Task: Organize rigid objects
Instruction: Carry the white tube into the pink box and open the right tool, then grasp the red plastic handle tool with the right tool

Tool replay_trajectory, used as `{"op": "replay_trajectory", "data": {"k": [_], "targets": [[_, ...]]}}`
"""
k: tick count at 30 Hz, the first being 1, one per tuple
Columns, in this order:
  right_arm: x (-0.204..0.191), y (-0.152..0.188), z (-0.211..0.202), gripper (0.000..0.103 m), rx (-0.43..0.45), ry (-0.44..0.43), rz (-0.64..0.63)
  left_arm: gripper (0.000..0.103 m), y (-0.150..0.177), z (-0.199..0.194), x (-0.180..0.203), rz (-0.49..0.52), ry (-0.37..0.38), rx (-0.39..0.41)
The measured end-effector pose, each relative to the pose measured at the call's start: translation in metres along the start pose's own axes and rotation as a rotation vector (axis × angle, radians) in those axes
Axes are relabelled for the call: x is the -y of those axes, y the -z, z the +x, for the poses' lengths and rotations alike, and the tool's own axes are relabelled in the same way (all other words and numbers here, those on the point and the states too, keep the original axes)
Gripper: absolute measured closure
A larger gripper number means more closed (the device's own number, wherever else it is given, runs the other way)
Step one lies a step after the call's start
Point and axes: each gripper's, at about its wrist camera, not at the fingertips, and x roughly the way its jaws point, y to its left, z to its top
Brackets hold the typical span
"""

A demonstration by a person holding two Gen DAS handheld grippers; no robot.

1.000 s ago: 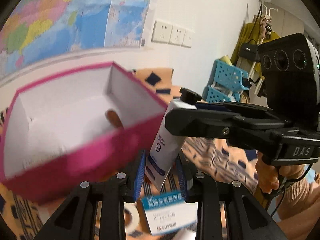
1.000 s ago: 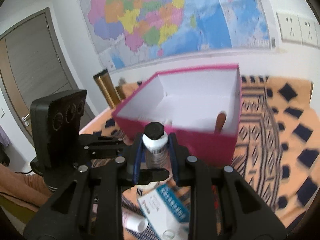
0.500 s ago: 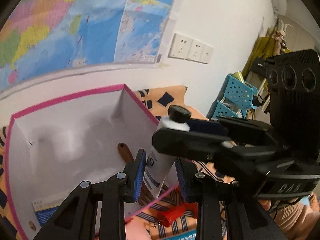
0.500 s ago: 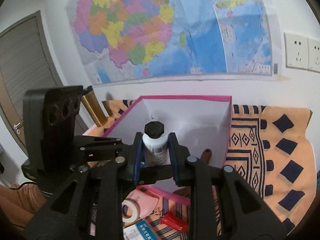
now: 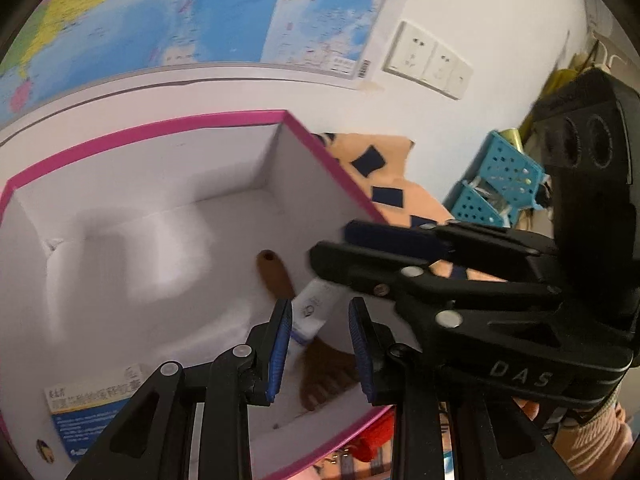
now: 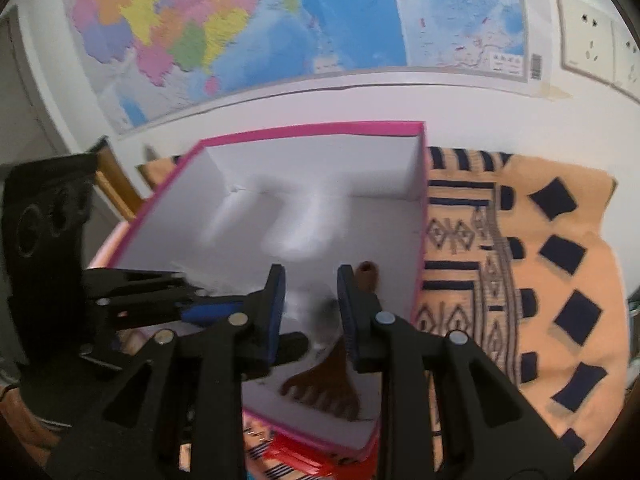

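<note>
Risk is sitting in the handover. My left gripper (image 5: 320, 306) is clamping narrowly on the lower end of the white tube (image 5: 314, 314), low centre of its view, over the floor of the pink box (image 5: 140, 133). My right gripper (image 6: 311, 280) has just been opening, and the tube's capped end is showing only as a blur between its pads, seemingly loose. With one end gripped, the tube is probably pivoting. It could be swinging onto the brown comb (image 6: 320, 386) or tipping over the near wall.
</note>
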Motion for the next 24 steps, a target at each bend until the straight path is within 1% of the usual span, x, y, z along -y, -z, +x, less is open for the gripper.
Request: {"op": "replay_trajectory", "data": {"k": [2, 3, 5, 6, 8, 10, 13, 15, 18, 20, 24], "targets": [[0.000, 0.003, -0.005, 0.063, 0.032, 0.029, -0.004, 0.072, 0.005, -0.007, -0.004, -0.004, -0.021, 0.023], [0.001, 0.004, -0.007, 0.062, 0.045, 0.029, -0.005, 0.071, 0.009, -0.013, -0.005, 0.000, -0.039, 0.041], [0.001, 0.010, -0.019, 0.062, 0.086, 0.022, -0.010, 0.065, 0.016, -0.024, -0.007, 0.010, -0.060, 0.075], [0.002, 0.015, -0.026, 0.062, 0.105, 0.021, -0.011, 0.065, 0.023, -0.032, -0.008, 0.015, -0.070, 0.095], [0.002, 0.022, -0.036, 0.062, 0.129, -0.003, -0.010, 0.060, 0.033, -0.045, -0.010, 0.024, -0.064, 0.128], [0.003, 0.034, -0.052, 0.062, 0.159, -0.054, -0.006, 0.059, 0.044, -0.057, -0.010, 0.033, -0.057, 0.156], [0.005, 0.051, -0.069, 0.062, 0.179, -0.113, 0.007, 0.055, 0.059, -0.073, -0.008, 0.048, -0.057, 0.187], [0.006, 0.062, -0.075, 0.062, 0.177, -0.144, 0.026, 0.055, 0.071, -0.084, -0.007, 0.055, -0.045, 0.202], [0.009, 0.083, -0.077, 0.062, 0.152, -0.159, 0.062, 0.054, 0.081, -0.085, -0.002, 0.065, -0.042, 0.198], [0.014, 0.100, -0.074, 0.062, 0.120, -0.131, 0.091, 0.054, 0.090, -0.080, 0.001, 0.078, -0.043, 0.171], [0.027, 0.126, -0.065, 0.062, 0.063, -0.117, 0.171, 0.054, 0.103, -0.066, 0.011, 0.110, -0.050, 0.114]]}}
